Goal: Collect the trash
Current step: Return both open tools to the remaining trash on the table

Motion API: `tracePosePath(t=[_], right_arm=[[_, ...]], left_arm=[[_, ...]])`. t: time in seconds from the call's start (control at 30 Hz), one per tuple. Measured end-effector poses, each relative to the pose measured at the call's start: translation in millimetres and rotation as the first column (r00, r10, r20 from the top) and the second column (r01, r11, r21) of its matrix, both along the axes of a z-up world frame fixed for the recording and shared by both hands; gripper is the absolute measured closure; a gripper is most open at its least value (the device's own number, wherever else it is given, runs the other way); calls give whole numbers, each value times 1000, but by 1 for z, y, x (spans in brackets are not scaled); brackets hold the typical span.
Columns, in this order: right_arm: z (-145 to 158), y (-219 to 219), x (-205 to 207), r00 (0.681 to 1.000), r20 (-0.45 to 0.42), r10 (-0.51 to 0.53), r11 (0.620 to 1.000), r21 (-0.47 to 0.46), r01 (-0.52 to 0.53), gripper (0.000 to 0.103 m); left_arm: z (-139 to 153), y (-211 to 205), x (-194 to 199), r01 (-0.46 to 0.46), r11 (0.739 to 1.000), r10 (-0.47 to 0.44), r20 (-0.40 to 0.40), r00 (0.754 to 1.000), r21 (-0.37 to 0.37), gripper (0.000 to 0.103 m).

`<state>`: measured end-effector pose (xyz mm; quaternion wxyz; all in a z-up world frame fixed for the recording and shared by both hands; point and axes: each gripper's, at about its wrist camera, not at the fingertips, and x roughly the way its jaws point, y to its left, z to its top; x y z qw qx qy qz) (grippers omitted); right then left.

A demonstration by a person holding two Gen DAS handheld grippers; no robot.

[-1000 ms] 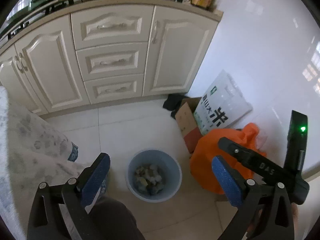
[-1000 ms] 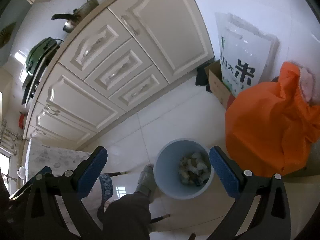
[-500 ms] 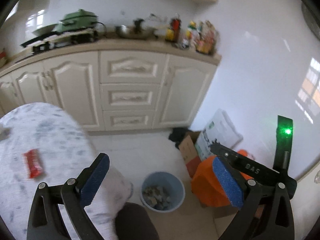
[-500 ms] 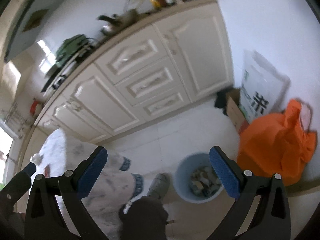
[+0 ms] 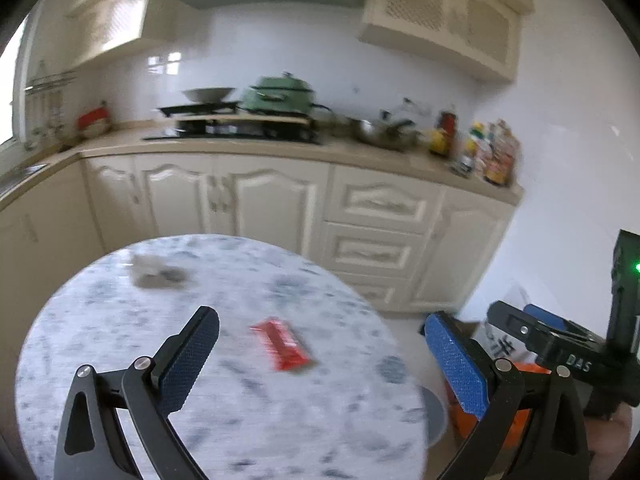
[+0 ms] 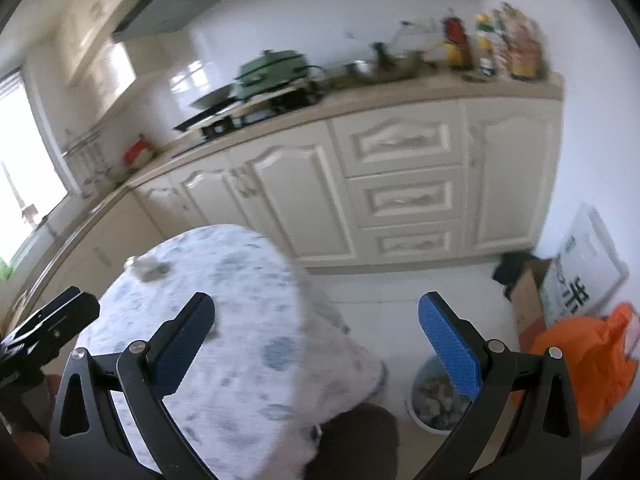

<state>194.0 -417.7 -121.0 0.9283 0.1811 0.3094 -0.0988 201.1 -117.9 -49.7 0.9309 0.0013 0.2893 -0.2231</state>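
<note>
With both sets of jaws wide open and empty, the left gripper [image 5: 320, 356] should drop squarely over the red wrapper [image 5: 282, 344] mid-surface [image 5: 100, 320], closing across its narrow width.

Cream cabinets [image 5: 280, 200] under a beige counter [image 6: 400, 96] — white walls, pale tiled floor [image 6: 400, 288], bright window [image 6: 24, 168] at left

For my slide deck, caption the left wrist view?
Open left gripper above a round table bearing a red wrapper and grey scrap.
</note>
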Motion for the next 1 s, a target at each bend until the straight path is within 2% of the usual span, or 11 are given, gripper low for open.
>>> tracePosePath(t=[0.17, 0.37, 0.57, 0.77, 1.0], right_arm=[[11, 49, 19, 996, 16, 92, 995, -46, -91, 0], [17, 108, 45, 980, 16, 197, 976, -99, -195, 0], [14, 156, 67, 957, 0, 290, 945, -157, -286, 0], [-10, 177, 90, 937, -69, 343, 921, -170, -350, 0], [-63, 167, 128, 926, -195, 324, 926, -136, -353, 4]], left_arm=[[10, 49, -30, -102, 995, 102, 37, 994, -11, 1], [16, 96, -65, -203, 979, 204, 80, 976, -24, 1], [12, 131, -80, -277, 960, 281, 111, 953, -47, 1], [-13, 151, -76, -318, 946, 322, 72, 944, -63, 1], [-33, 154, -33, -322, 946, 322, -10, 947, -34, 1]])
